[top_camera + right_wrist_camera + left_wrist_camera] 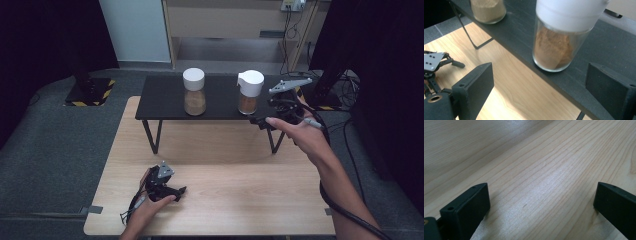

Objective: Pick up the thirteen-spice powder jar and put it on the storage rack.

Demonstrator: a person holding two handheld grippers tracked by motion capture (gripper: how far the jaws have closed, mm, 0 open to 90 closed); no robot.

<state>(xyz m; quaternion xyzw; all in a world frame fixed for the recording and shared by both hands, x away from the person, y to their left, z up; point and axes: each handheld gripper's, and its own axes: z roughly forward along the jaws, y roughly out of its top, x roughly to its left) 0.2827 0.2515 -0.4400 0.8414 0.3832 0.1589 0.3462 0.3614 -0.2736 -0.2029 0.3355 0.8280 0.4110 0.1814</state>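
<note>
Two glass jars of brown powder with white lids stand on a low black table (165, 102): a round-lidded one (194, 92) at the left and one with a spouted lid (249, 92) at the right. My right gripper (265, 111) hovers just off the black table's front right edge, beside the spouted jar. In the right gripper view its jaws (540, 75) stand open, with that jar (556, 47) ahead of them and not between the pads; the other jar (487, 10) is further off. My left gripper (177, 192) rests on the wooden table, open (541, 202) and holding nothing.
The black table stands on thin legs at the back of a light wooden table (225, 200). Grey carpet surrounds it. A wooden cabinet (225, 20) stands behind, with cables and a dark stand (340, 85) at the right. The right gripper's cable (345, 210) trails along the forearm.
</note>
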